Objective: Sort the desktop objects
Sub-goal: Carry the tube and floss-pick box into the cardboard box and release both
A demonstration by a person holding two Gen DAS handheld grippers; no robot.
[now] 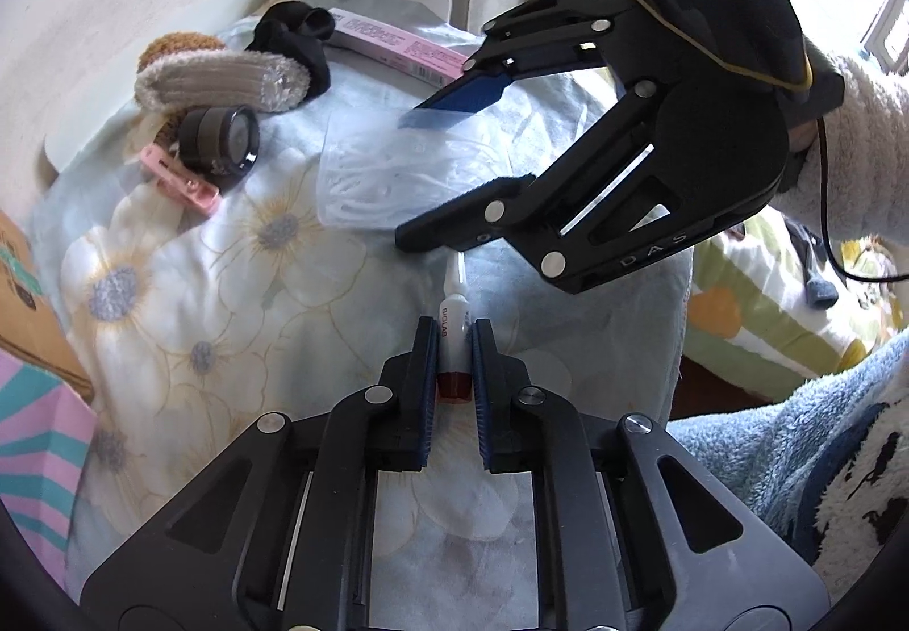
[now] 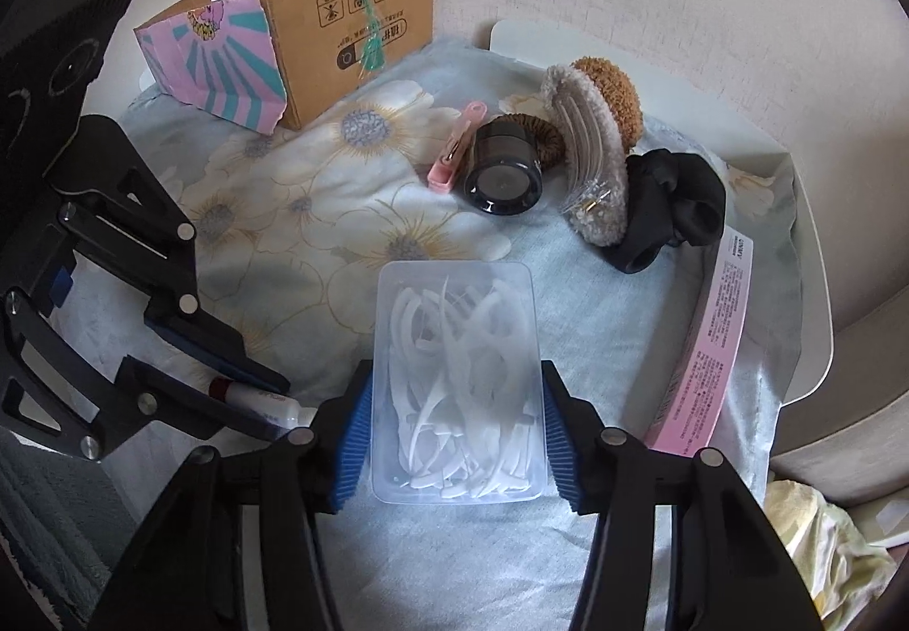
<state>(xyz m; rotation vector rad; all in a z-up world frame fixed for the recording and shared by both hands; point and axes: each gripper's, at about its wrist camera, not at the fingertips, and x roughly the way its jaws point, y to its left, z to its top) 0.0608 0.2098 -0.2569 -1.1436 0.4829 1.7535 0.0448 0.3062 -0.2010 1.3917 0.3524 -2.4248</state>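
Observation:
My left gripper [image 1: 453, 333] is shut on a small white tube with a dark red cap [image 1: 453, 347], low over the flowered cloth; it also shows in the right wrist view [image 2: 255, 401]. My right gripper [image 2: 454, 392] is shut on a clear plastic box of white floss picks [image 2: 454, 381], its blue pads [image 2: 355, 438] against the box's sides. In the left wrist view the right gripper [image 1: 415, 171] holds the box [image 1: 386, 171] just beyond the tube.
A cardboard box [image 2: 318, 46] stands at the far left. A black jar [image 2: 503, 171], pink clip [image 2: 454, 148], fuzzy hair claw [image 2: 591, 142], black scrunchie [image 2: 670, 205] and long pink box [image 2: 710, 341] lie on the cloth over a white tray [image 2: 812, 301].

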